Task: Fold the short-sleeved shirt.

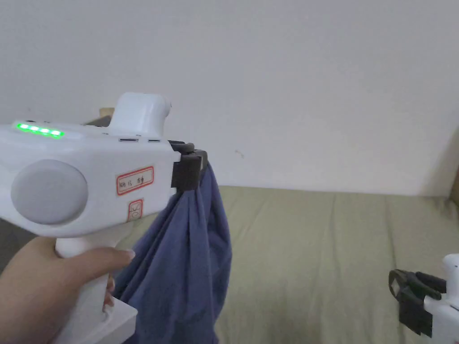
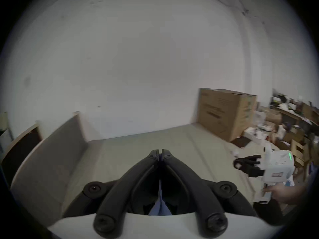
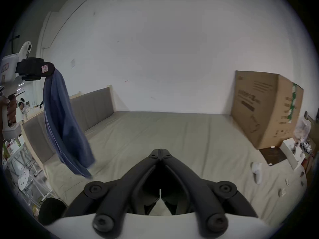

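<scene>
The left gripper [image 1: 190, 168] pinches the blue shirt [image 1: 188, 264], which hangs bunched in the air above the bed [image 1: 322, 251]. The right gripper [image 3: 160, 152], jaws pressed together and empty, hovers low to the right.

One blue shirt [image 1: 188, 260]; two claws [image 1: 197, 163] [image 1: 396, 286]; one cardboard box [image 3: 265, 108]; one bed [image 1: 322, 251].

Shirt [image 1: 188, 264] hangs left above the bed [image 1: 322, 251]; box [image 3: 265, 110] stands right.

Soft, even, dim light; gripper views fisheye-warped, dark-cornered and slightly blurred.
</scene>
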